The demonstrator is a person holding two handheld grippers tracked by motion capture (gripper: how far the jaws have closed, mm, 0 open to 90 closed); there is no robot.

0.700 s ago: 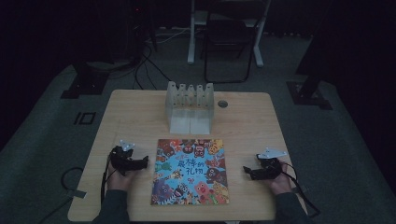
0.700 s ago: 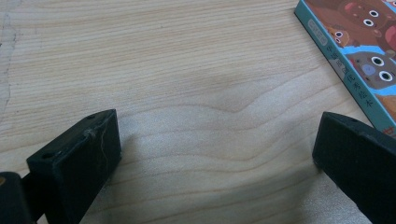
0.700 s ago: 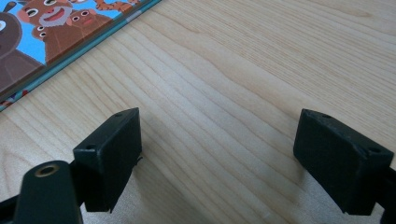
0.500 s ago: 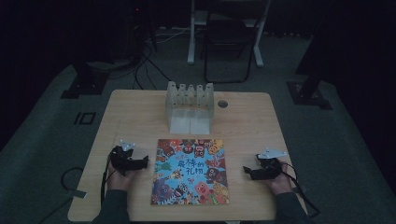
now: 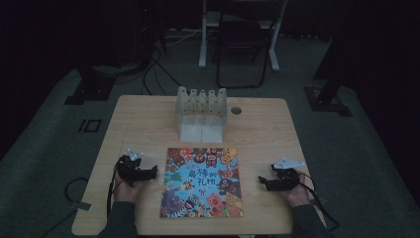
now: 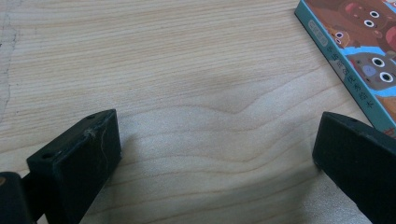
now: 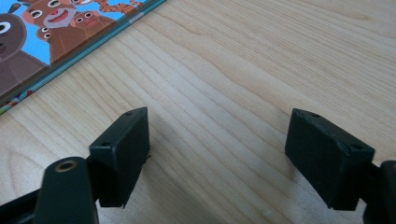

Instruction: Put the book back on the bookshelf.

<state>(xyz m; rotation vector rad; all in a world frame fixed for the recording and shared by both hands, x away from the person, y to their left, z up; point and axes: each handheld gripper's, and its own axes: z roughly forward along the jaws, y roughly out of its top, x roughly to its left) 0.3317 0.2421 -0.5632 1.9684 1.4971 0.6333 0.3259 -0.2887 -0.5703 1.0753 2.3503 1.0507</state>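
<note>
High view dim and murky, gripper views bright, sharp, soft shadows

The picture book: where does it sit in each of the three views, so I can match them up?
High view: the picture book lies flat at the table's near middle, between the left gripper and the right gripper.
Left gripper view: its edge crosses the upper right corner, beyond the open jaws.
Right gripper view: its corner fills the upper left, beyond the open jaws.
Shared landmark: the light wooden table.
</note>
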